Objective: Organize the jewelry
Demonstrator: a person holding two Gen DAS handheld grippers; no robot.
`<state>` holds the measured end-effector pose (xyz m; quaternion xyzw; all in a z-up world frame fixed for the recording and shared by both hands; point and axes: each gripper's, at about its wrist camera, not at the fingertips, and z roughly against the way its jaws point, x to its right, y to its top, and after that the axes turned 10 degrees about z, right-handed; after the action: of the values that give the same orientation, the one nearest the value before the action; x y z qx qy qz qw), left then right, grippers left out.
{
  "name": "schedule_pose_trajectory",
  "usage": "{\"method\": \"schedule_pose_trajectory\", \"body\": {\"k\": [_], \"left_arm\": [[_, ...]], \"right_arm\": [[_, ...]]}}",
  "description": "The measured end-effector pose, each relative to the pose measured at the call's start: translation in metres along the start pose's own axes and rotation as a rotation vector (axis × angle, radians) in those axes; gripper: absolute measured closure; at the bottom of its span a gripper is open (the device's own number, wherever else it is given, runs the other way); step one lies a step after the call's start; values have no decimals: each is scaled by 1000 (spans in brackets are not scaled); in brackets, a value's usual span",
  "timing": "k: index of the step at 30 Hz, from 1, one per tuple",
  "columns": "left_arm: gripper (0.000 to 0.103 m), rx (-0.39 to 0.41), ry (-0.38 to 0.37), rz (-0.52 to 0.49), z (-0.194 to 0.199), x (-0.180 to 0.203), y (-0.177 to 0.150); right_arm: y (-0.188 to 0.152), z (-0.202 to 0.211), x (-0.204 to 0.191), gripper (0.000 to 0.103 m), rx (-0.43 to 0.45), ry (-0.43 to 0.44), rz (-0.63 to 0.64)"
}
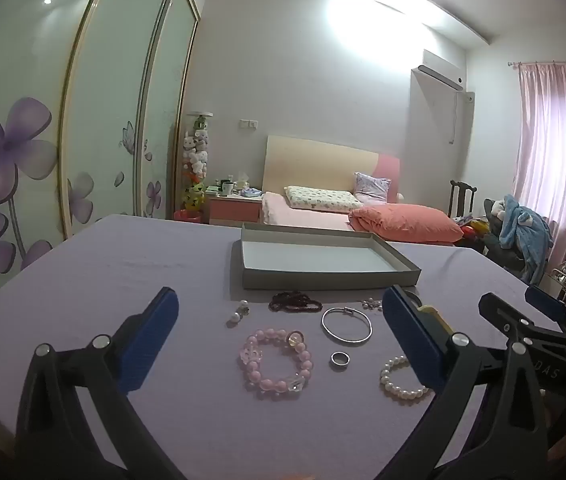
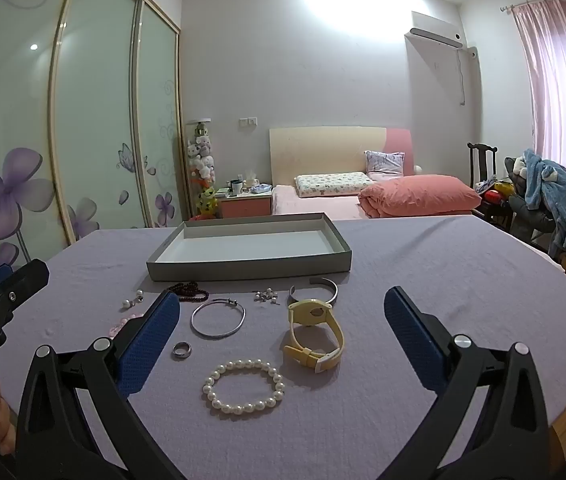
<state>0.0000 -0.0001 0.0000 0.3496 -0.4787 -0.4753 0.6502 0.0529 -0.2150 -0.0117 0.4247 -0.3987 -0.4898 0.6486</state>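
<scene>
Both sets of tongs gaping wide, nothing held: left tongs point(image 1: 279, 340), right tongs point(image 2: 283, 340). Jewelry's spread on the lilac-covered surface point(image 2: 443, 280), just short of the empty gray tray point(image 2: 251, 266). Pink bead bracelet point(image 1: 276, 360) lies dead ahead of the left tongs, flat, w/ no long axis to speak of. White pearl bracelet point(image 2: 243, 386) sits straight ahead of the right tongs, yellow watch point(image 2: 315, 334) just beyond it. Left looks nearer pink, right nearer pearls.
</scene>
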Motion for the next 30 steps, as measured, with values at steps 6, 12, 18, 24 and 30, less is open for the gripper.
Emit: {"method": "schedule_pose_trajectory", "body": {"k": [6, 12, 18, 24, 30], "left_arm": [[4, 2, 3, 3, 1, -2, 0], [4, -3, 7, -9, 0, 8, -6], [4, -3, 10, -9, 0, 10, -8], [4, -8, 7, -11, -1, 4, -3], [4, -7, 9, -7, -3, 2, -5]], "right_arm": [[-1, 1, -1, 2, 1, 1, 1], [-2, 0, 0, 2, -6, 4, -7], [-2, -1, 0, 2, -7, 5, -8], [-2, -1, 0, 2, -8, 5, -8], [-2, 1, -1, 2, -9, 6, -5]]}}
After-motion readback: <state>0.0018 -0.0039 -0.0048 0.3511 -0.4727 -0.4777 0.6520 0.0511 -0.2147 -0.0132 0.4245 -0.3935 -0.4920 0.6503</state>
